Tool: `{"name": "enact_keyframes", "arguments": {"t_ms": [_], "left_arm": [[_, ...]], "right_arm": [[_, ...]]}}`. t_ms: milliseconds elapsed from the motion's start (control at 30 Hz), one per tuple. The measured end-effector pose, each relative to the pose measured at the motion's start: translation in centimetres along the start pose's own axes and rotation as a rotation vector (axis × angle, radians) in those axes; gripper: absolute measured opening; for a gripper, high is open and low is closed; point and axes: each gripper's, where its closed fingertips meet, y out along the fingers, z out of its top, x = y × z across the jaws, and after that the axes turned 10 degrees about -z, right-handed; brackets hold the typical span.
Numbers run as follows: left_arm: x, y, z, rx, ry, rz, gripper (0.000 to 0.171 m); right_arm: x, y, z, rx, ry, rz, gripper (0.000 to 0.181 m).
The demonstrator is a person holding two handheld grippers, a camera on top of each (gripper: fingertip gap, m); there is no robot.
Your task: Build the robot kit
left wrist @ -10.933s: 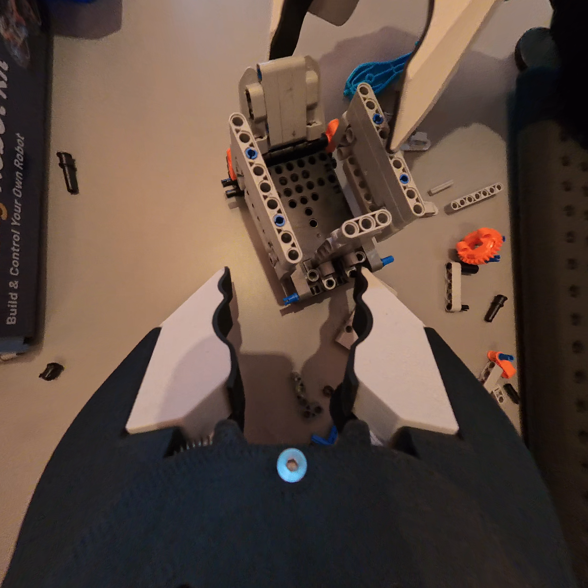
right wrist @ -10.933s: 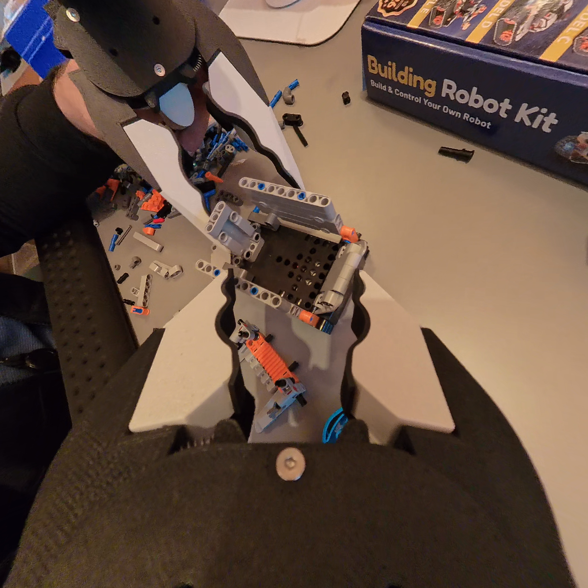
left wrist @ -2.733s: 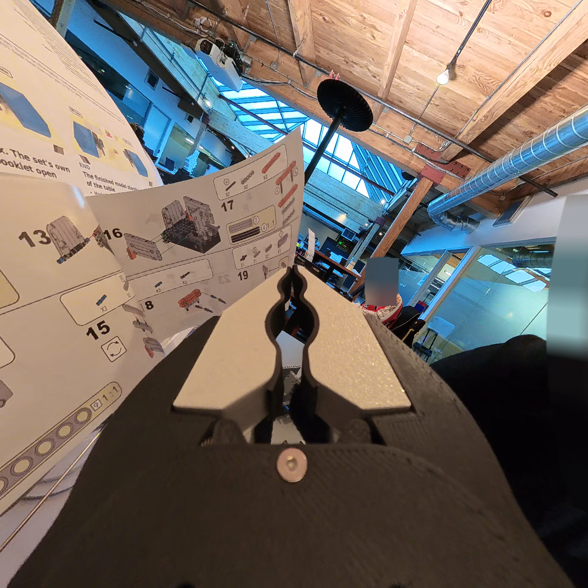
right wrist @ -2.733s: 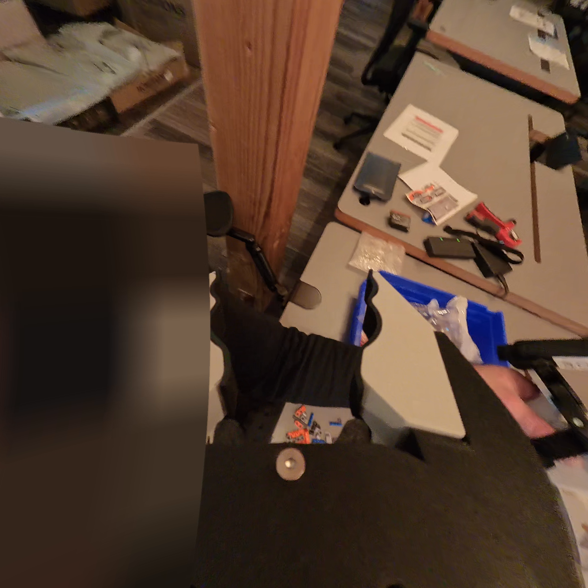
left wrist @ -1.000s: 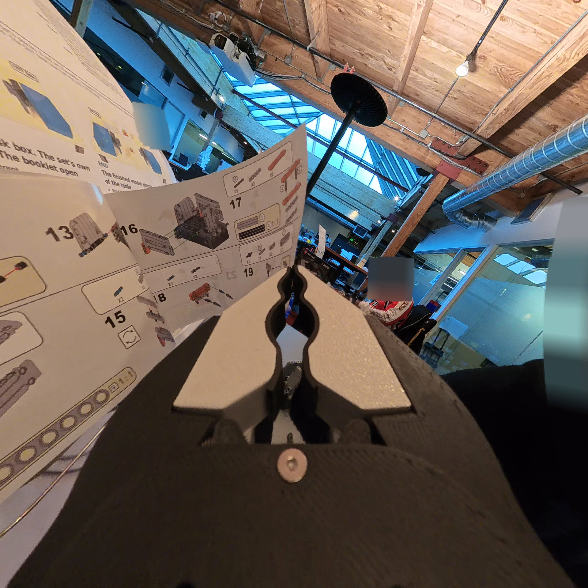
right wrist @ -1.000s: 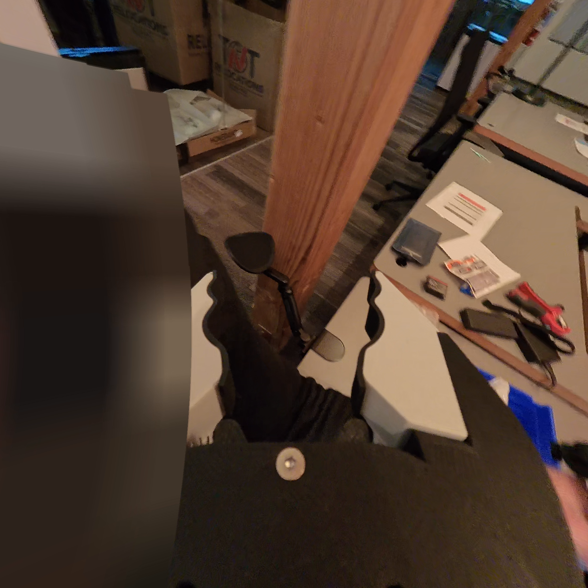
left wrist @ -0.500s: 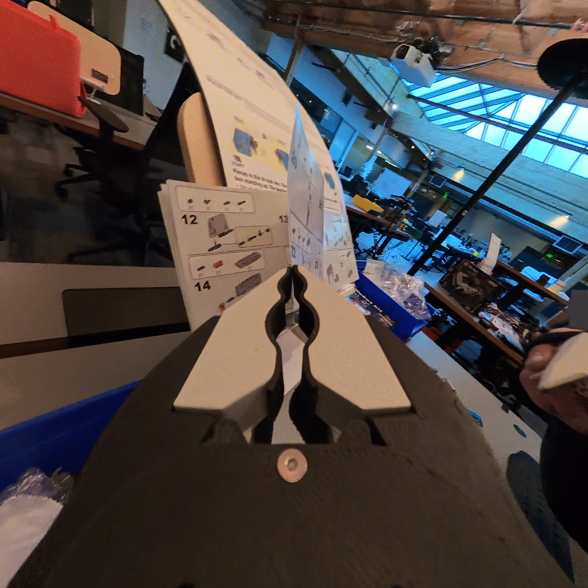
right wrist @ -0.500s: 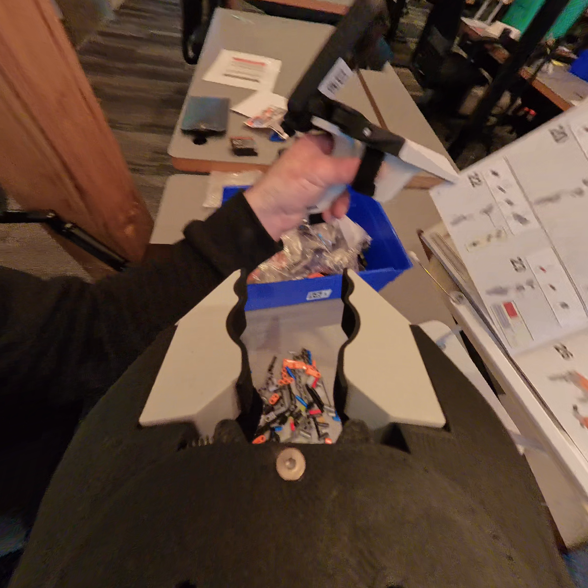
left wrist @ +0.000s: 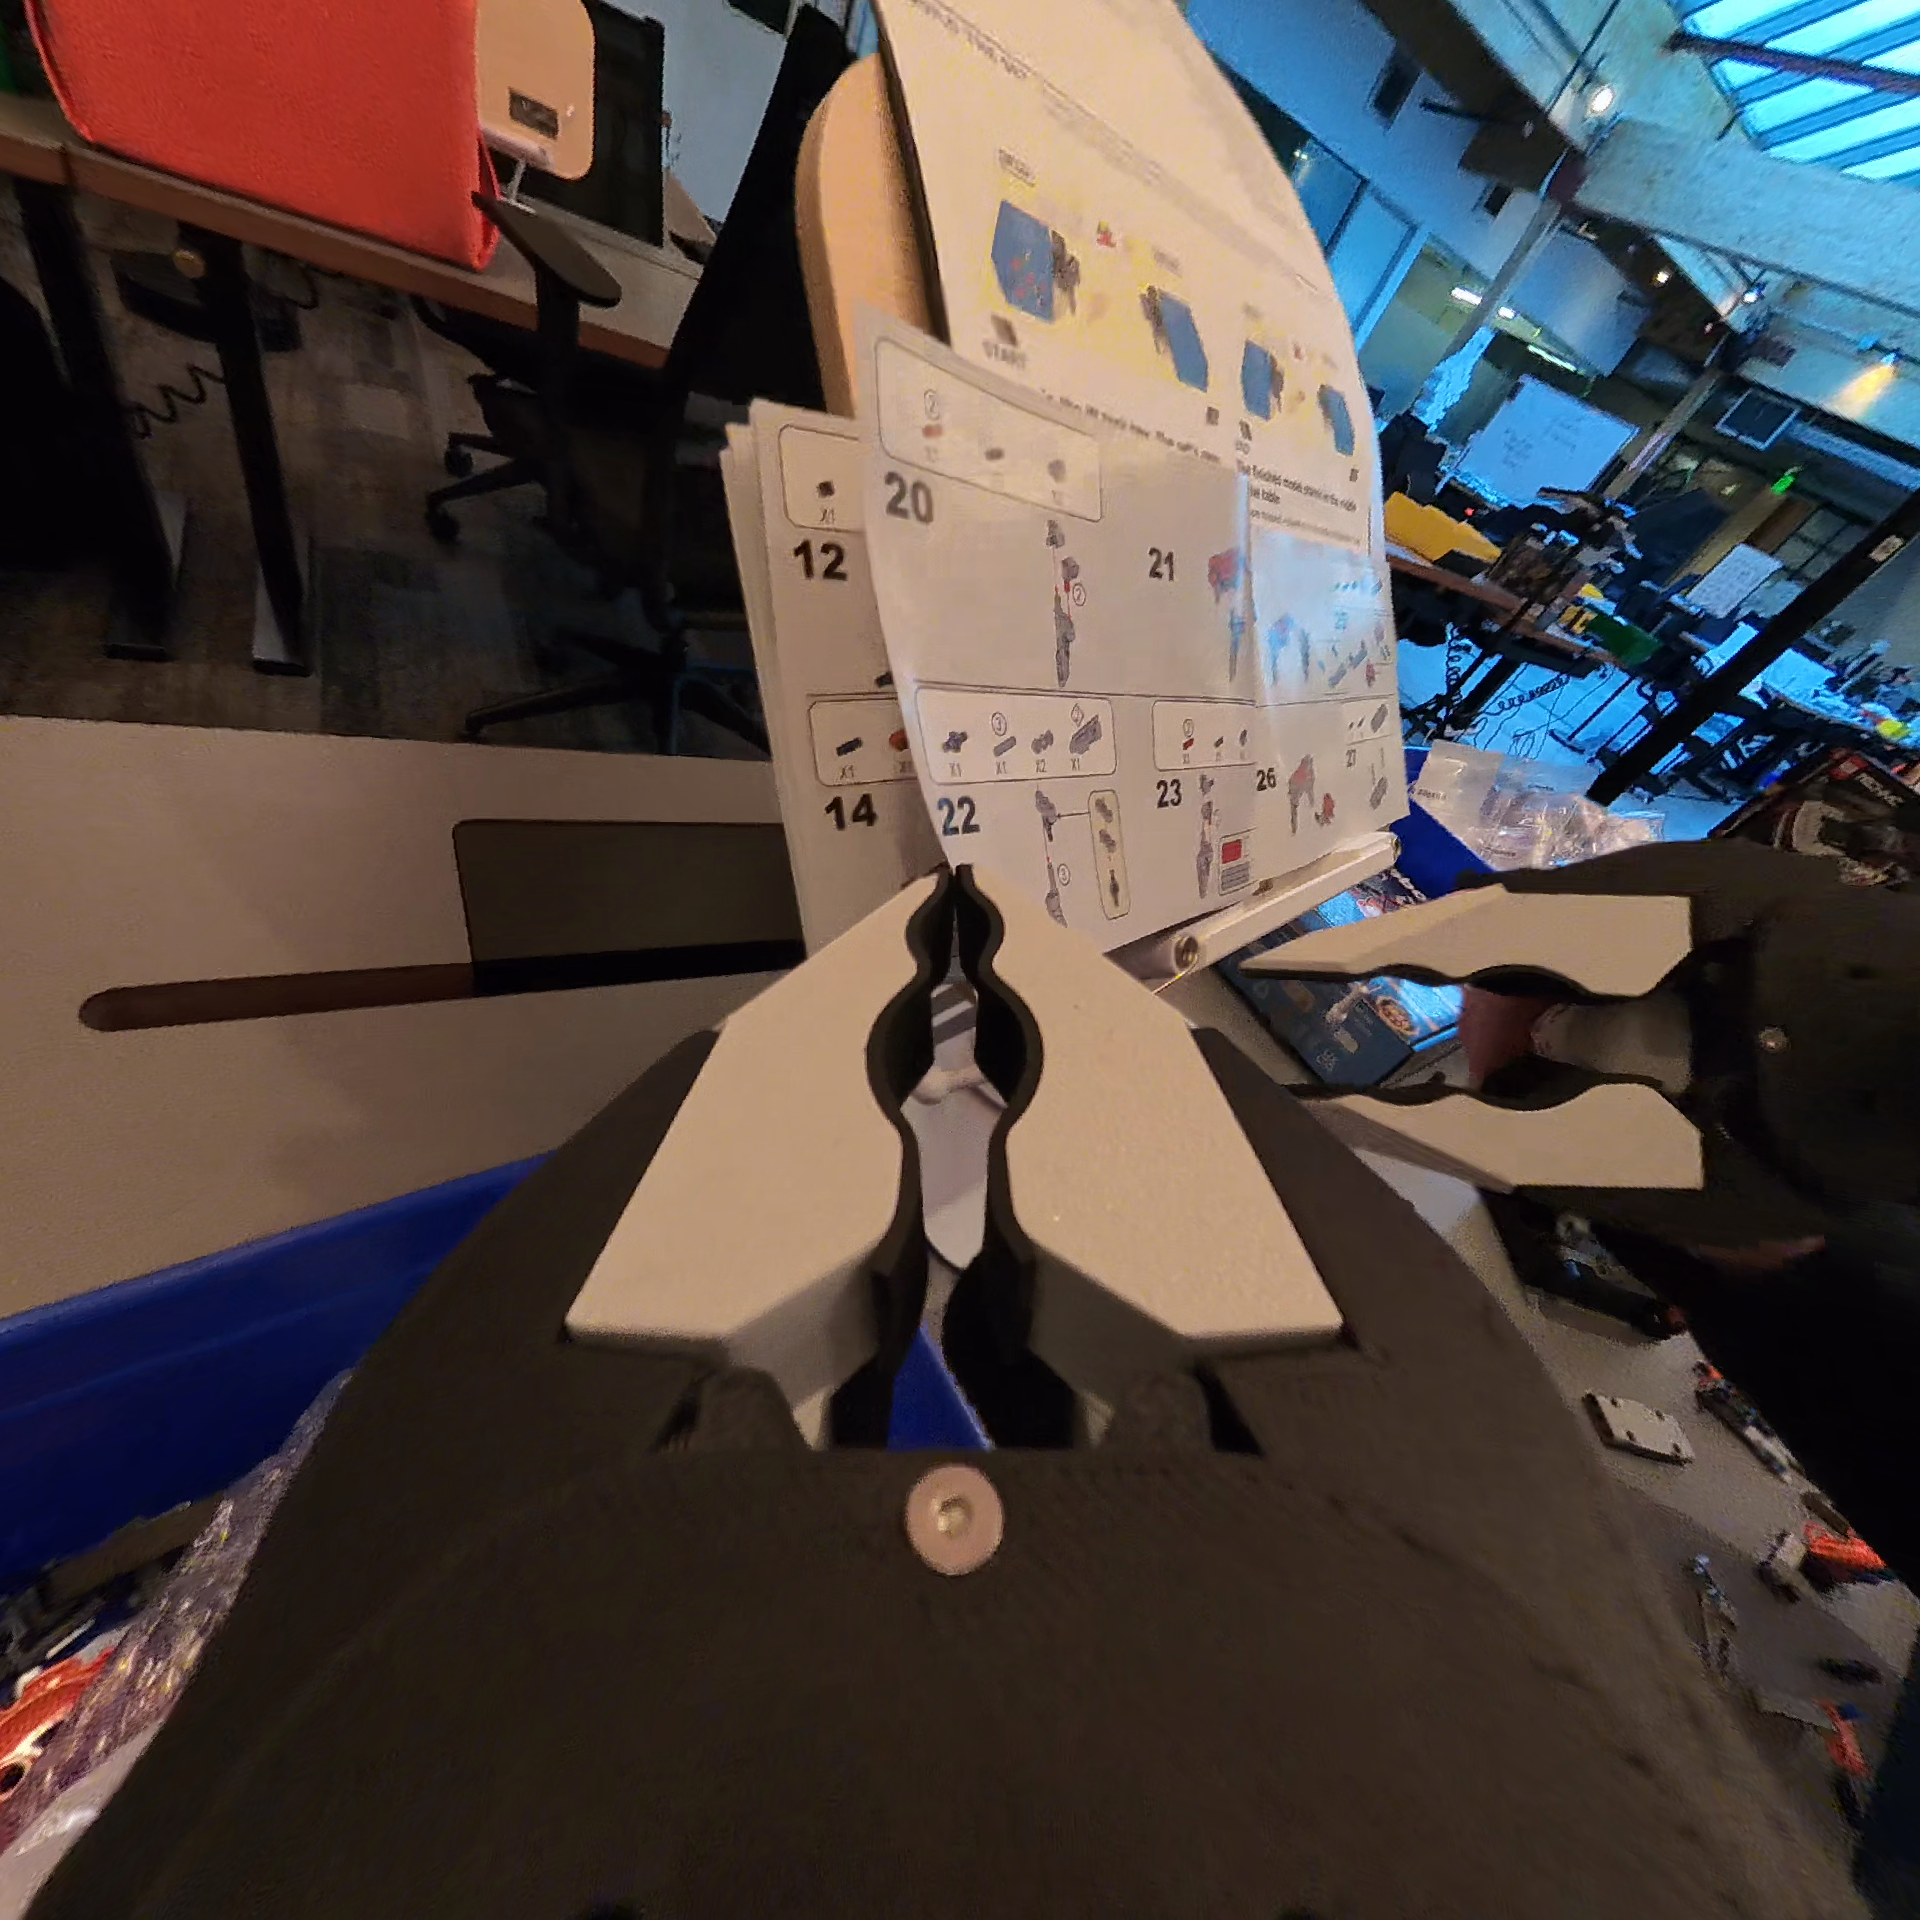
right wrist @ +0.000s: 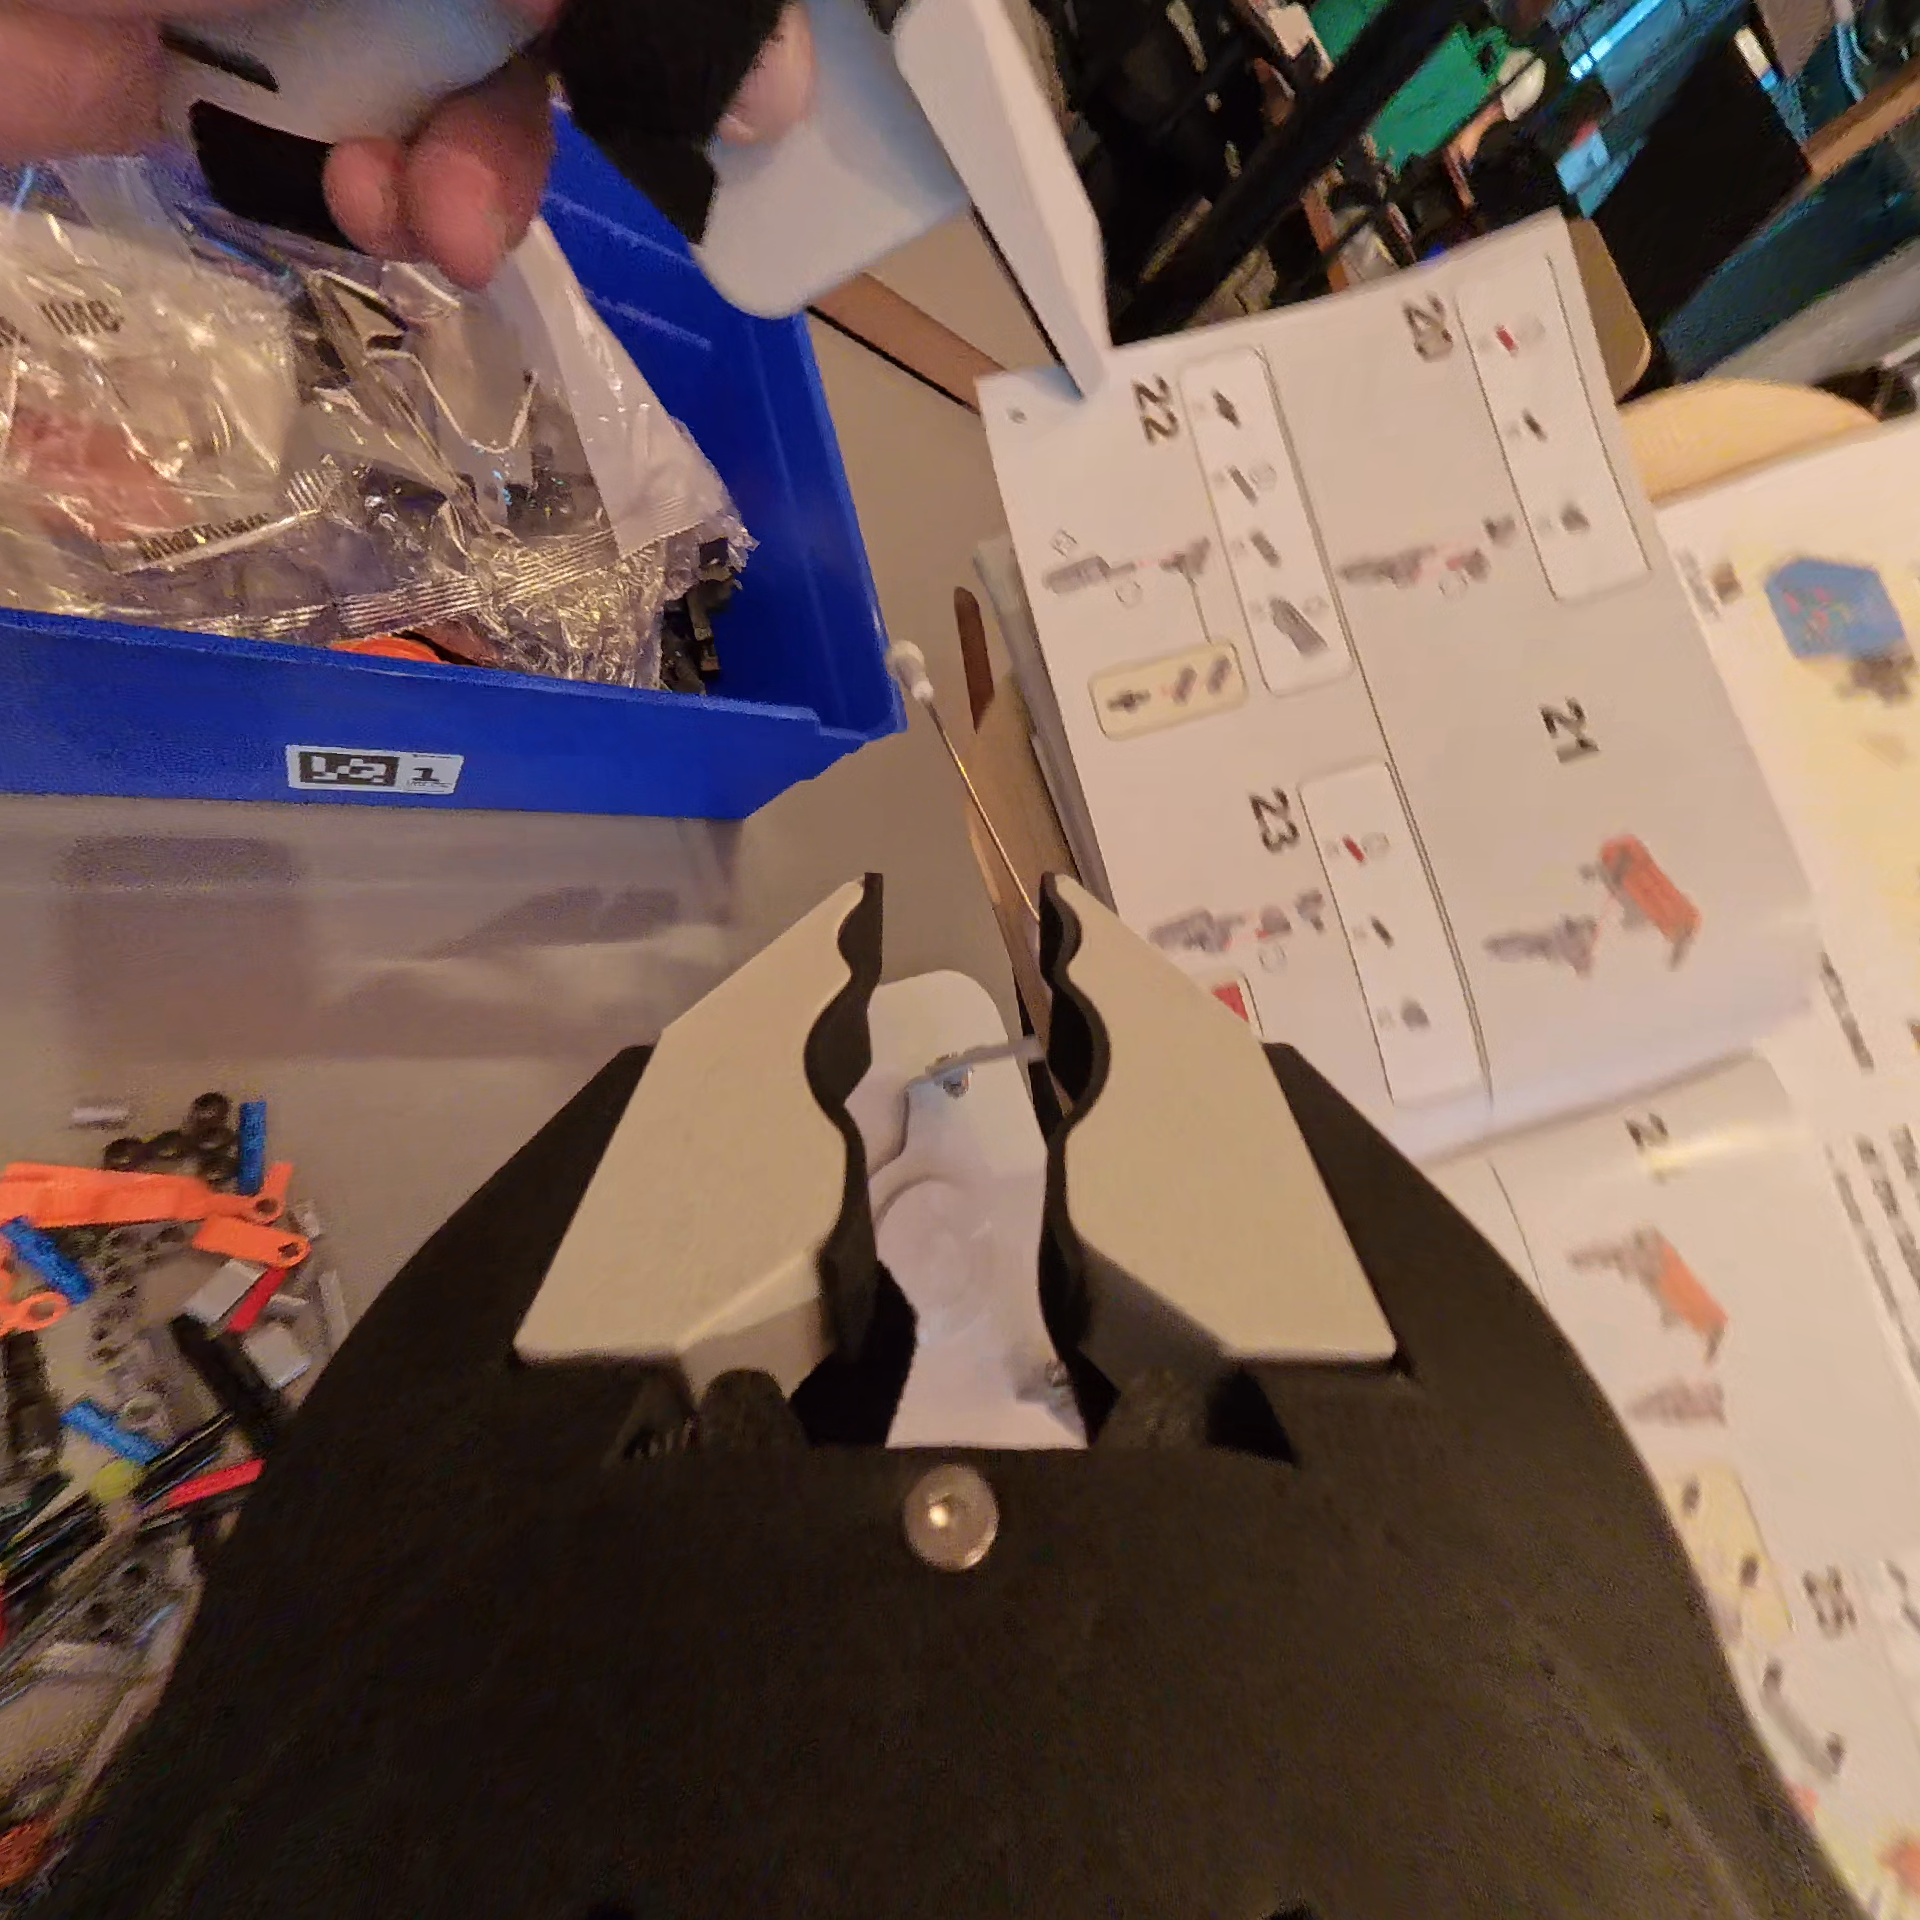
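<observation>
My left gripper [left wrist: 954,883] has its fingers pressed together at the tips, pinching the lower corner of an instruction sheet [left wrist: 1049,665], which stands up in front of a stack of further pages. In the right wrist view that gripper's fingertip meets the same sheet [right wrist: 1351,644] at its corner. My right gripper [right wrist: 961,894] has its fingers spread with nothing between them, above a white stand [right wrist: 956,1174] near the sheet's lower edge. To the left sits a blue bin [right wrist: 520,727] stuffed with clear plastic bags [right wrist: 312,416], and loose building pieces [right wrist: 135,1247] lie scattered on the tabletop [right wrist: 468,935].
</observation>
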Motion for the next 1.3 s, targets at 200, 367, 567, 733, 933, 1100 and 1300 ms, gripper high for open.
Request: {"name": "enact_keyframes", "arguments": {"t_ms": [200, 367, 567, 733, 933, 1100, 1300], "left_arm": [[-1.2, 0.6, -1.1, -0.031, -0.019, 0.021, 0.000], [-2.0, 1.0, -1.7, -0.023, -0.053, 0.002, 0.000], [-2.8, 1.6, -2.5, -0.027, -0.080, -0.006, 0.000], [-2.7, 1.7, -2.7, -0.024, -0.108, -0.029, 0.000], [-2.7, -0.1, -0.6, 0.044, -0.085, 0.018, 0.018], [1.5, -2.6, 3.9, 0.161, 0.065, -0.009, 0.036], [12.2, -3.7, 8.6, 0.269, 0.280, -0.211, 0.057]], "right_arm": [[-0.8, 4.3, 0.4, -0.056, -0.158, -0.069, 0.005], [-0.2, 4.0, 1.3, -0.014, 0.010, 0.018, 0.000], [0.7, 3.3, 2.1, 0.092, 0.278, 0.122, 0.000], [4.1, 3.7, 1.3, 0.077, 0.612, 0.006, 0.009], [5.4, -1.8, 3.0, 0.057, 0.472, -0.086, 0.038], [7.1, -11.8, 4.0, 0.102, 0.383, -0.087, 0.039], [9.4, -25.1, -0.1, 0.070, 0.367, -0.186, 0.040]]}}
